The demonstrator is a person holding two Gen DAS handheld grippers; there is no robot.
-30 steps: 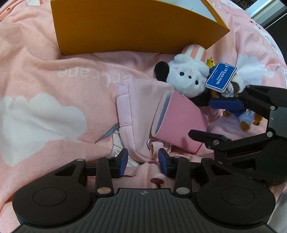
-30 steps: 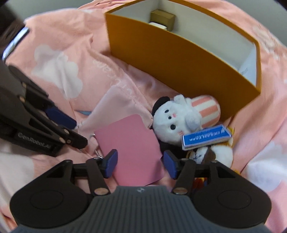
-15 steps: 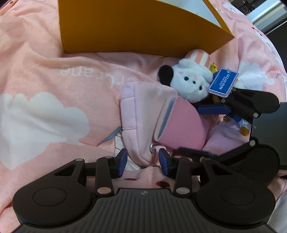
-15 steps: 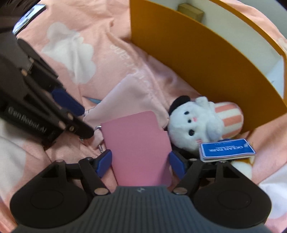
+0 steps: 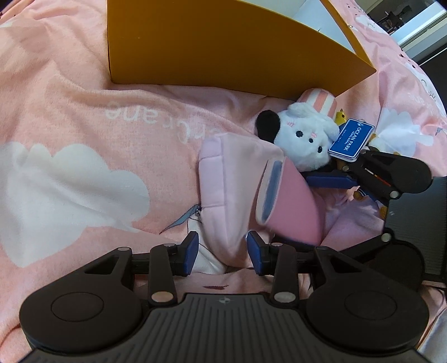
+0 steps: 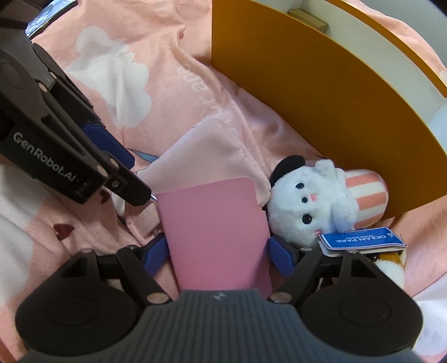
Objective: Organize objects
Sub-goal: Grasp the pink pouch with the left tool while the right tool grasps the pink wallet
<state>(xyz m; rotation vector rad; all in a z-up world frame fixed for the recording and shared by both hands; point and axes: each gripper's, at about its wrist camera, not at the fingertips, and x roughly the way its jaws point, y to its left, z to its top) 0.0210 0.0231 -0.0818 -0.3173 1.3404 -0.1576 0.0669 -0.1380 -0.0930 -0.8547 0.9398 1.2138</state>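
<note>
A pale pink fabric pouch (image 5: pixel 229 178) (image 6: pixel 206 150) lies on the pink blanket. My left gripper (image 5: pixel 223 252) (image 6: pixel 137 178) is shut on the pouch's near end, with the fabric filling the gap between its blue pads. A flat pink card case (image 5: pixel 290 206) (image 6: pixel 215 229) rests tilted on the pouch. My right gripper (image 6: pixel 216 248) (image 5: pixel 293 206) straddles it, and its jaws are closing, with the pads against the case's two long edges. A white plush toy (image 5: pixel 301 139) (image 6: pixel 304 201) with a blue tag (image 6: pixel 363 240) lies just right of the case.
An open orange box (image 5: pixel 223 47) (image 6: pixel 307 92) with white inner walls stands behind the toy, and a small gold box (image 6: pixel 308 21) sits inside it. The pink cloud-print blanket (image 5: pixel 83 139) stretches out to the left. A second small plush (image 6: pixel 391 268) lies under the tag.
My right gripper came down lower over the pink case; its jaws widened, then narrowed onto the case's edges. The left gripper and the pouch stayed put.
</note>
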